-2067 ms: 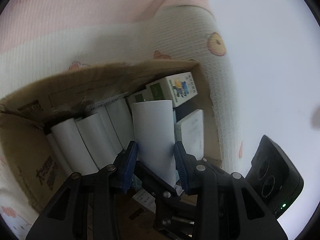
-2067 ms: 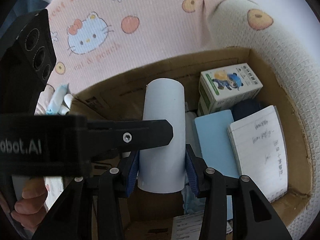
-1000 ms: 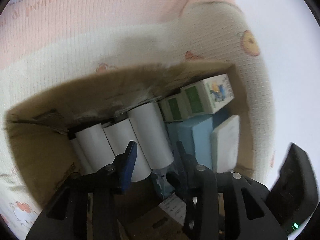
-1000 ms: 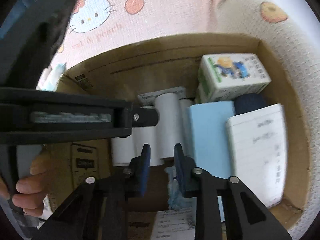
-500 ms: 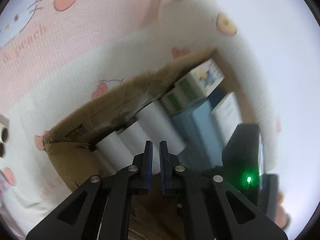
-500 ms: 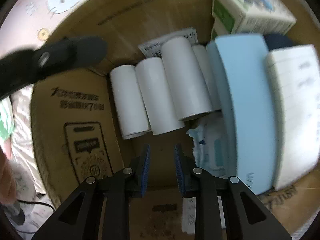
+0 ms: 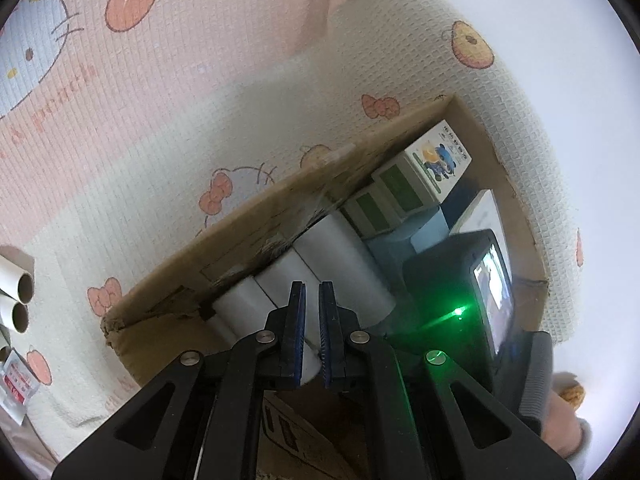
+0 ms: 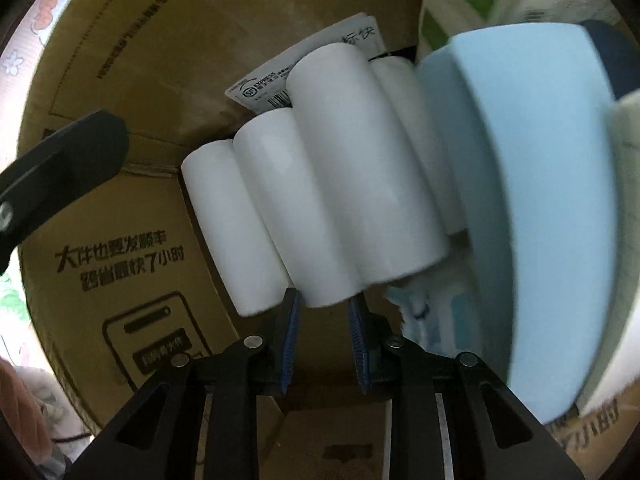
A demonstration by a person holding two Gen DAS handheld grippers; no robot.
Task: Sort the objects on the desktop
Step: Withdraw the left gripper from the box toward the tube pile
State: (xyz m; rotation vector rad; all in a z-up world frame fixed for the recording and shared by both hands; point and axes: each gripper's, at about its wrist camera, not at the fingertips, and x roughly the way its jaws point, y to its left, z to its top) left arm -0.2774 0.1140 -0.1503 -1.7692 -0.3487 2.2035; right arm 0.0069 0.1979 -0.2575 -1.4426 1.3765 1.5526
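Looking down the right wrist view, I see the right gripper (image 8: 323, 338) inside the brown corrugated cardboard box (image 8: 120, 208), its blue ribbed pads drawn as near together as they go and holding nothing; the near end of a roll sits just above the gap at 12 o'clock. The smooth white paper rolls (image 8: 352, 172) lie side by side on the box floor, one riding on top of the others. At 3 o'clock from them a pale blue, matte, rounded-edge block (image 8: 520, 184) stands on edge; green-and-white printed cartons (image 8: 460, 0) sit at 1 o'clock.

On the left wrist view, the left gripper (image 7: 312, 332) hangs above the box with its pads nearly touching and nothing between them. Loose cardboard-core tubes (image 7: 20, 300) lie on the waffle-weave cartoon-print cloth (image 7: 160, 128) at 9 o'clock, well apart from the box.

My judgement: the rolls are stowed, and the step in hand is tidying the stack or clearing out. The rolls look slick and free to roll, so I would nudge gently from the end face, keeping clear of the crumpled blue-white wrapper (image 8: 432, 304) at 4 o'clock.
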